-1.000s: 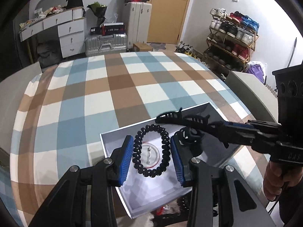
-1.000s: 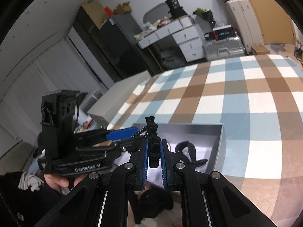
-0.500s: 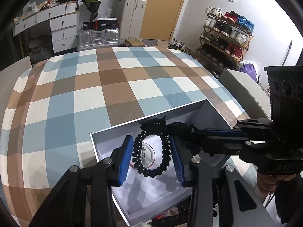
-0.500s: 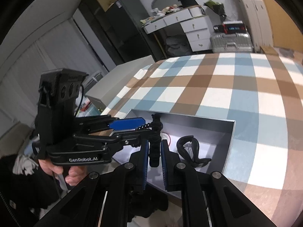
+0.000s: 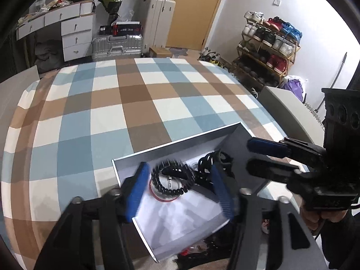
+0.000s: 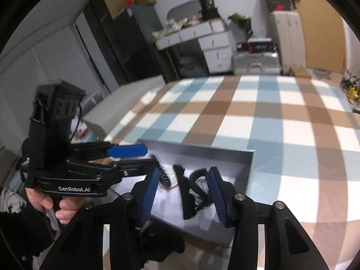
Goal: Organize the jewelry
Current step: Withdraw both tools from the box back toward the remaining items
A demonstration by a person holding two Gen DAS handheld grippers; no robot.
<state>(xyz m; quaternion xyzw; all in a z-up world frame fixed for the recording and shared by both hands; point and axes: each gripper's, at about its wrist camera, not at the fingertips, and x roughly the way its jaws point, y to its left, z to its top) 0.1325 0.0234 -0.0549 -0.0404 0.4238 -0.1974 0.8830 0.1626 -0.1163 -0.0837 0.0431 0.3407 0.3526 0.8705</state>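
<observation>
Both grippers, left (image 5: 180, 189) and right (image 6: 183, 193), have just been opening, fingers clear of the black beaded bracelet (image 5: 172, 181) and black plastic hair claw (image 6: 185, 193) (both inside the shallow grey cardboard box (image 5: 175, 145)); withdrawing straight should avoid snagging.

Home bedroom: bed (image 5: 135, 103), suitcases (image 5: 117, 45), shoe rack (image 5: 267, 51)

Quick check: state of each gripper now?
Left gripper: just opened, pads off the black coil bracelet, which lies in the box.
Right gripper: just opened, pads clear of the black hair clip.
</observation>
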